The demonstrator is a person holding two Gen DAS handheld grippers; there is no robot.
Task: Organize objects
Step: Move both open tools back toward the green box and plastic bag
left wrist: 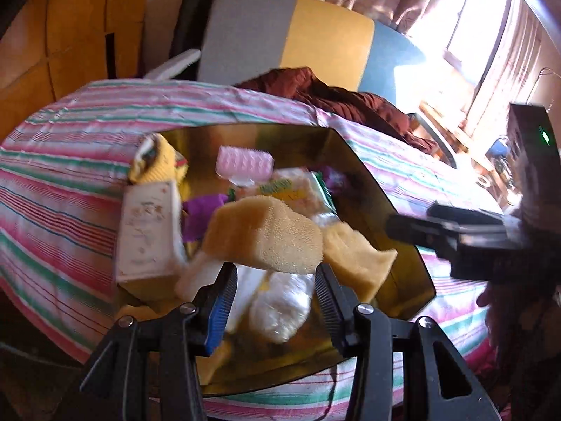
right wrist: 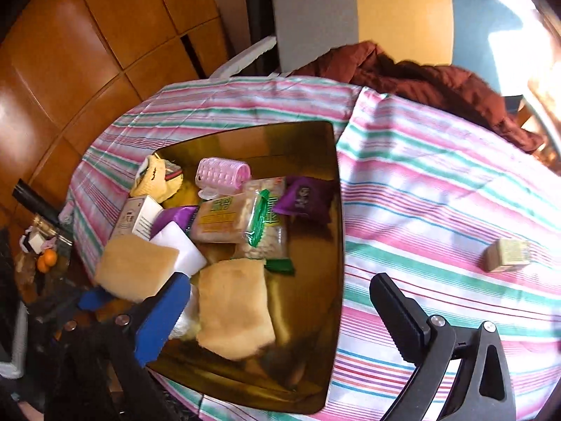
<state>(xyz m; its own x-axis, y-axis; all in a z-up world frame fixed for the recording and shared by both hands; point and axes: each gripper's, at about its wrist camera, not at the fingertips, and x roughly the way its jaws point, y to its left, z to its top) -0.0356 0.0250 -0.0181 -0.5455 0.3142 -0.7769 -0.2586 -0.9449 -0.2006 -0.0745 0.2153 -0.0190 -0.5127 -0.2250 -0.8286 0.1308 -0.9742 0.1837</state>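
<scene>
A yellow sponge (left wrist: 266, 235) is seen just ahead of the left gripper (left wrist: 277, 280), whose fingers (left wrist: 224, 291) stand apart on either side of its near edge; whether the sponge is touched or only hovered over cannot be told from the blurred wrist views. The sponge is judged to be light, soft and easily squashed, with a rough, non-slippery skin, so a hold across its shorter width, near the middle, is thought best, with only gentle pressure needed. Its long axis is seen running roughly left to right in the left wrist view, tilted slightly, with the flat face turned upward. It is found over the gold tray (right wrist: 336, 245), among a second sponge (right wrist: 235, 308), snack packets (right wrist: 242, 217), a white box (left wrist: 147, 231), a pink hair roller (right wrist: 222, 175) and a purple sachet (right wrist: 305, 194). The right gripper (right wrist: 277, 301) is held with fingers wide apart and nothing between them, above the tray's right rim. A small block (right wrist: 506, 254) is left alone on the striped cloth (right wrist: 438, 182) covering the tabletop, well apart from the tray.
</scene>
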